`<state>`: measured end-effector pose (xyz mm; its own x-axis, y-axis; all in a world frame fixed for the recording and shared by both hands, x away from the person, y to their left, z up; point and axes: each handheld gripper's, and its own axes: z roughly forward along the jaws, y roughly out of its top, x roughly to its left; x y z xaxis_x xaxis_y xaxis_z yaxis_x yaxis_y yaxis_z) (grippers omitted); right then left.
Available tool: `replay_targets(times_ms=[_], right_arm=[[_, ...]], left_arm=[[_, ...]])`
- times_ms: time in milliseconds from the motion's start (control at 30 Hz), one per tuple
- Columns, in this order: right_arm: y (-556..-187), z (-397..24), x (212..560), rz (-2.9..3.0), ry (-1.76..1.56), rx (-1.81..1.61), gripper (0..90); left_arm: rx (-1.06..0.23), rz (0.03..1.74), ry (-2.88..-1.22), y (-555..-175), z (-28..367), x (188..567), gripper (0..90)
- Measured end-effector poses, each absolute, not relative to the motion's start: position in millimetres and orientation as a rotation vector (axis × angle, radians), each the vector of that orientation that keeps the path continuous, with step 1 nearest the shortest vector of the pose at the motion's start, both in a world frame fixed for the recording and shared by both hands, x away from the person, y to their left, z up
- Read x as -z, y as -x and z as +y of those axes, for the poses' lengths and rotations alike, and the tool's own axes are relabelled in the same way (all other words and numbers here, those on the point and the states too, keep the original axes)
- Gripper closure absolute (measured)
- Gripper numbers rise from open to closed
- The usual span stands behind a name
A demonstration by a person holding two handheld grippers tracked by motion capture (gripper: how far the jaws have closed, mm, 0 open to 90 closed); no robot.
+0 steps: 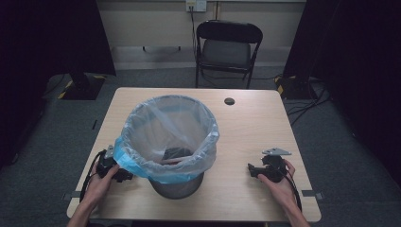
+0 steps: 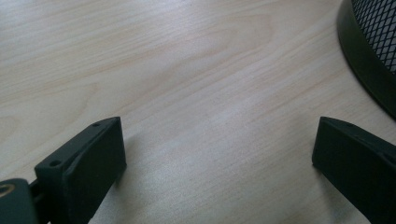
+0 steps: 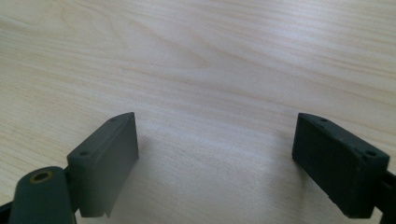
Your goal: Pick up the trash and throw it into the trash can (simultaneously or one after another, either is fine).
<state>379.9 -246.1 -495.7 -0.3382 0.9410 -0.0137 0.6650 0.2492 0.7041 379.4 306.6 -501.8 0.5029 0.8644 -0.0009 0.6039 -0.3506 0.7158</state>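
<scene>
At the middle of the table [image 1: 246, 123], nearer the person's edge, stands a black mesh wastebasket [image 1: 177, 184] lined with a clear plastic bag [image 1: 165, 127] whose blue hem folds down over the rim; something dark lies at the bottom. Bare wood runs wide on both sides of it and behind. The left gripper [image 1: 124, 176] rests just beside the basket's left flank, under the bag's overhang, jaws spread wide with nothing between them. The right gripper [image 1: 252, 169] sits well apart on the right, near the table's front corner, jaws likewise wide open over bare wood. The left gripper view catches the basket's solid base ring and mesh wall [image 2: 373, 51] at its right edge; the right gripper view gives plain tabletop grain.
</scene>
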Motion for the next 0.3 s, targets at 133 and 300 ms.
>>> replay_targets(times_ms=[133,300], right_arm=[[-378.3,-248.3,498.7,2.08,-1.429,-0.884,12.7],[-377.2,-248.7,499.7,2.072,-1.425,-0.893,12.7]], left_arm=[[-0.502,1.198,-2.083,-379.4,306.6,501.8,2.1],[-0.501,1.197,-2.083,-379.5,306.7,501.8,2.1]])
